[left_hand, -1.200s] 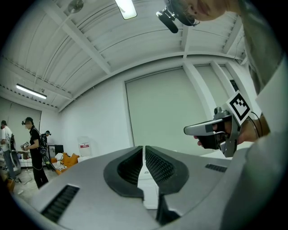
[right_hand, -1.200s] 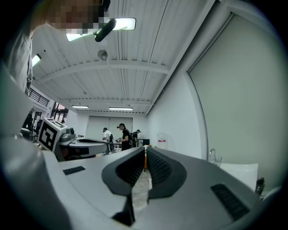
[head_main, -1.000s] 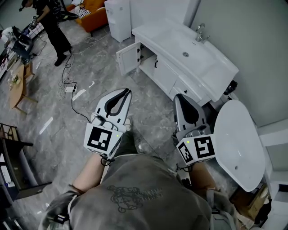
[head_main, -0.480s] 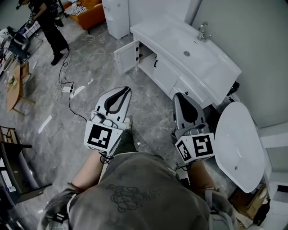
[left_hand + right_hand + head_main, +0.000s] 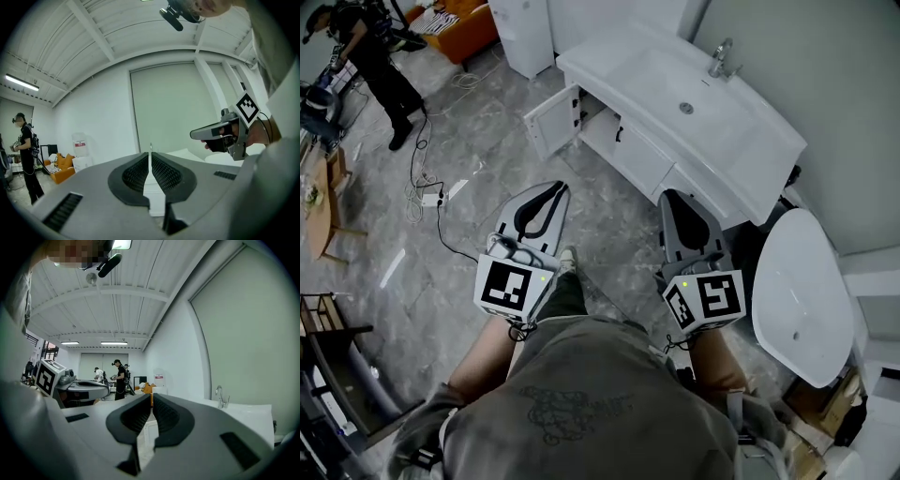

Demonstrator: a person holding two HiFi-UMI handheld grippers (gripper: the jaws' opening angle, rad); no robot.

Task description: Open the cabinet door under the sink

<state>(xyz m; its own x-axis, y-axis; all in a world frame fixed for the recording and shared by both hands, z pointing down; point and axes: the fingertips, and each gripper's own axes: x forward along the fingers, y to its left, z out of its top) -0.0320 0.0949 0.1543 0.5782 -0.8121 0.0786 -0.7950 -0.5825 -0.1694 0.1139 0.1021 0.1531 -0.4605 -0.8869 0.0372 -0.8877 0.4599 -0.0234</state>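
Observation:
The white sink vanity (image 5: 703, 141) stands ahead of me against the wall, with a faucet (image 5: 719, 58) at its back. Its leftmost cabinet door (image 5: 549, 121) hangs open. The door beside it (image 5: 639, 155) is closed and has a small black handle (image 5: 619, 134). My left gripper (image 5: 557, 187) and right gripper (image 5: 671, 195) hover side by side above the floor, well short of the vanity. Both are shut with nothing between the jaws. In the right gripper view the open door (image 5: 149, 431) shows below the jaws (image 5: 152, 397). The left gripper view (image 5: 150, 151) looks toward the wall.
A white oval fixture (image 5: 802, 295) sits close to my right. Cables and a power strip (image 5: 431, 192) lie on the marble floor at left. A person in black (image 5: 370, 61) stands far left near an orange sofa (image 5: 455, 23). A white appliance (image 5: 520, 33) flanks the vanity.
The head view has shifted, so the vanity and floor sit slightly further left and up. Both grippers stay shut in the same side-by-side posture.

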